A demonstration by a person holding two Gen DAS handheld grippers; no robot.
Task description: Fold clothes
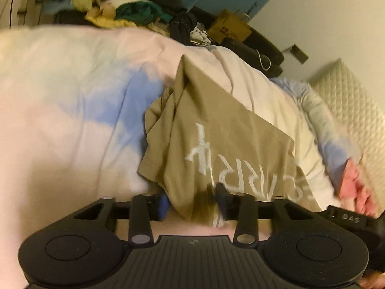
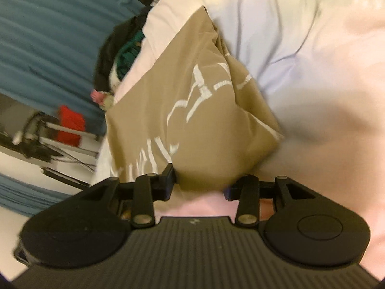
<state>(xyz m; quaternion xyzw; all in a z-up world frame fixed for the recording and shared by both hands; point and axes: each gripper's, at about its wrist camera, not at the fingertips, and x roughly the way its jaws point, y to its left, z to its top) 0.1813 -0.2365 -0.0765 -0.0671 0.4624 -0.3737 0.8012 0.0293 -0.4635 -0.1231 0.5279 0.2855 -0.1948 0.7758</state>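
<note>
On the pastel tie-dye bedspread (image 1: pixel 72 101) | tan cotton T-shirt with white lettering (image 1: pixel 216 130) lies half-bunched, near edge lifted | left gripper (image 1: pixel 192 204) and right gripper (image 2: pixel 201 183) each pinch its cloth | advice: keep edge taut, move both evenly.

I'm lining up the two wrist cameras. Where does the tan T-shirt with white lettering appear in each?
Left wrist: tan T-shirt centre, running down into the left gripper.
Right wrist: centre-left, ending at the right gripper.
Shared landmark: pastel bedspread beneath it.
</note>
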